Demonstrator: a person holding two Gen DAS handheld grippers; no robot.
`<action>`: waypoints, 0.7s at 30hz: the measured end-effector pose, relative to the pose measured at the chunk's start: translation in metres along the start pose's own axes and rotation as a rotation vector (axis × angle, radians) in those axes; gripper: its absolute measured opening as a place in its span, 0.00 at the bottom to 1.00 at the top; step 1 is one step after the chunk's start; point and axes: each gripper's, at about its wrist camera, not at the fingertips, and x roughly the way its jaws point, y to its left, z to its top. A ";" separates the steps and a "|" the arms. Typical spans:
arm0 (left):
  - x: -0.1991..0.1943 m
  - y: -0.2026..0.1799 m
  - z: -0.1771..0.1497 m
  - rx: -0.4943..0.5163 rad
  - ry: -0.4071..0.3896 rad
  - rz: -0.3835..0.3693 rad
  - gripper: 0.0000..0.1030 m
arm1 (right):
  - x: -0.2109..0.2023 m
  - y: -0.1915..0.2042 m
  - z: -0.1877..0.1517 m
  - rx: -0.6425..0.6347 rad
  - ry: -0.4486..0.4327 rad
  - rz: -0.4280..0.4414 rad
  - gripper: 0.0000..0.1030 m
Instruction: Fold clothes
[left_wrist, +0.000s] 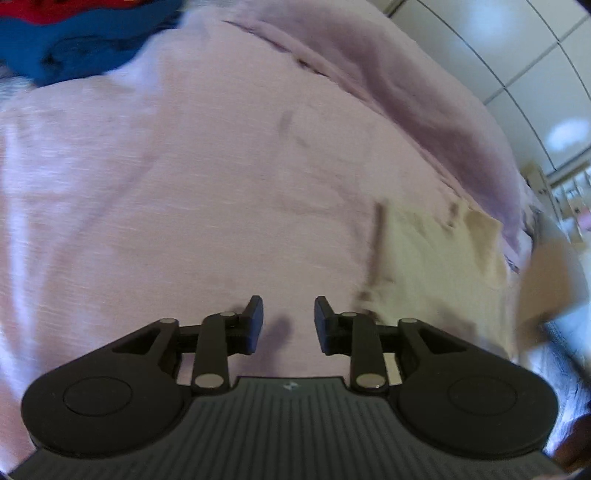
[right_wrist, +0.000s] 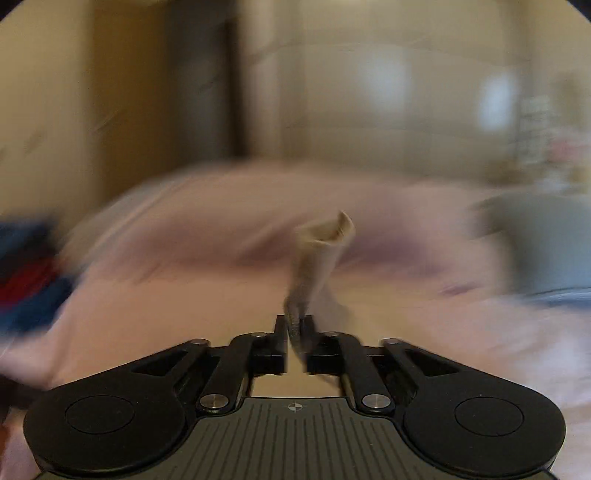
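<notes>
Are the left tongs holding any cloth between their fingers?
No, the left tongs stand open over the pink sheet, with a clear gap and nothing between their fingers.

The left wrist camera sat behind its gripper (left_wrist: 288, 319) and looked steeply down, close over a pink sheet (left_wrist: 147, 192) that filled most of the view; a beige cloth (left_wrist: 436, 251) lay to the right, blue and red clothes (left_wrist: 74, 48) at the top left, and white cabinet doors (left_wrist: 517, 55) curved along the top right.

The right wrist camera looked nearly level along its gripper (right_wrist: 295, 328), farther across the sheet (right_wrist: 184, 295) toward blurred walls. Both views shared the sheet, the beige cloth (right_wrist: 321, 251), and the blue and red clothes (right_wrist: 29, 288), which lay at far left in the right view.
</notes>
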 end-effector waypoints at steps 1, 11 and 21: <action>0.000 0.007 0.001 -0.011 0.009 -0.003 0.25 | 0.011 0.026 -0.004 -0.048 0.042 0.038 0.55; 0.035 -0.044 -0.011 0.068 0.124 -0.254 0.35 | 0.020 0.021 -0.068 -0.029 0.307 -0.015 0.56; 0.073 -0.107 -0.029 0.216 0.162 -0.170 0.03 | -0.015 -0.111 -0.079 0.317 0.259 -0.201 0.56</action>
